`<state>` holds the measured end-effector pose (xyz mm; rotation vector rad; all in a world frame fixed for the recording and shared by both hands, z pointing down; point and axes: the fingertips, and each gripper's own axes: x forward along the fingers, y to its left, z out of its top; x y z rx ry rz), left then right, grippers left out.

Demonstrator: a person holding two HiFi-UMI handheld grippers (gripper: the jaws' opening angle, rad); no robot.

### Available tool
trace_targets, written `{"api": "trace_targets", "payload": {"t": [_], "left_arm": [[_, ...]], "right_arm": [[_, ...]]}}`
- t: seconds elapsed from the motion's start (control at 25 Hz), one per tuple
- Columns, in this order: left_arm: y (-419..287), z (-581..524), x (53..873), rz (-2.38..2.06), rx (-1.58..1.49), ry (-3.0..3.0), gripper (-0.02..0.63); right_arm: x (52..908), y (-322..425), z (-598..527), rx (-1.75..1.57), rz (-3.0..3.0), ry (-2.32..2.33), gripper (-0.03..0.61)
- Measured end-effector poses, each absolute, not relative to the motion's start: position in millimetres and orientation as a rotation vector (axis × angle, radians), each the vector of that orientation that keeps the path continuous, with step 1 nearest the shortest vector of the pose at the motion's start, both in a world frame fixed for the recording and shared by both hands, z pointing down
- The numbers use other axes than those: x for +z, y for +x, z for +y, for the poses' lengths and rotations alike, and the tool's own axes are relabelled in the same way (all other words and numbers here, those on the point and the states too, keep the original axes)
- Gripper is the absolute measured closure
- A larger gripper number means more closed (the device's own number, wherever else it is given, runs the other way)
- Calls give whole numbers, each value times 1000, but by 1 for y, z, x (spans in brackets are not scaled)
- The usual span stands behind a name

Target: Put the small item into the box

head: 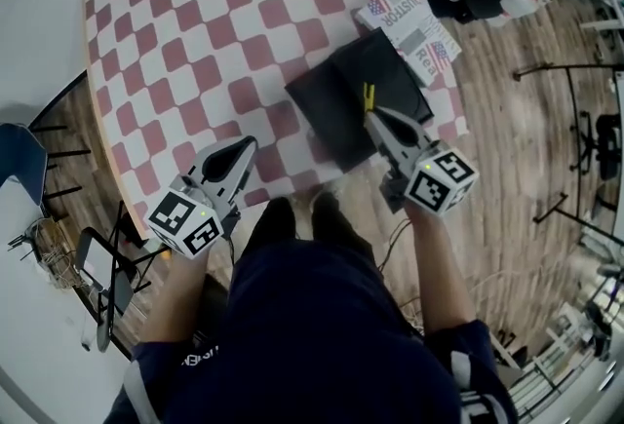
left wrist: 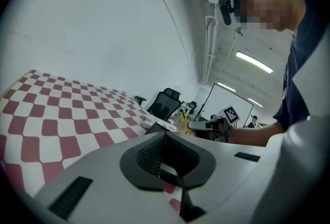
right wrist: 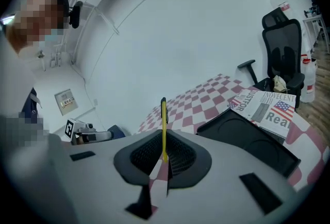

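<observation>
1. Yellow small item [head: 369, 98], thin and strip-like, stands upright, pinched by its lower end between the jaws of the right gripper [head: 371, 116]. The right gripper view shows the clamp clearly, with most of the item standing clear above the pads.
2. Black box [head: 331, 110] lies on the checkered table [head: 195, 32] near its front edge, with a newspaper [head: 409, 27] touching its far side. In the head view the item overlaps the box, so it is probably above it. How high it is held cannot be read.
3. Left gripper [head: 248, 145] hangs over the table's near edge, well apart from the box. Its jaws are together with nothing between them.
4. Risks, as judged:
   - The grip takes only the item's end, so a tilt or jolt could pivot it or let it slip early.
   - Released from too high, so light a piece could bounce off the rim onto the newspaper or the floor.
   - A bump from the gripper could push the box, which sits near the edge with nothing steadying it.
5. Hard to make out:
   - What the item actually is (a clip or a strip).
   - The box's depth; the right gripper view suggests shallow round recesses.
   - The box's near corner, which is covered by the right gripper.
</observation>
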<state>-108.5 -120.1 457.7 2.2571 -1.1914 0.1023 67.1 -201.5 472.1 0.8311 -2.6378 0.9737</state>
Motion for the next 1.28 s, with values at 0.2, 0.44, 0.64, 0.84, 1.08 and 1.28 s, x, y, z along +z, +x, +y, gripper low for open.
{"api": "trace_targets", "payload": {"t": [0.2, 0.44, 0.64, 0.84, 1.08, 1.28], "left_arm": [[-113, -129, 463, -1236, 90, 2220, 581], [-117, -135, 472, -1266, 81, 2188, 581], [-124, -137, 487, -1275, 81, 2158, 581], [-134, -136, 495, -1286, 72, 2131, 581], [-142, -134, 502, -1290, 62, 2113, 581], [-149, -133, 506, -1292, 51, 2103, 581]], "right_arm": [[503, 47, -213, 973, -2583, 723, 546], [545, 31, -219, 958, -2486, 645, 546], [579, 19, -217, 963, -2395, 599, 546], [609, 5, -207, 949, -2293, 550, 546], [643, -5, -197, 915, -2173, 520, 546], [658, -7, -194, 899, -2116, 517, 546]]}}
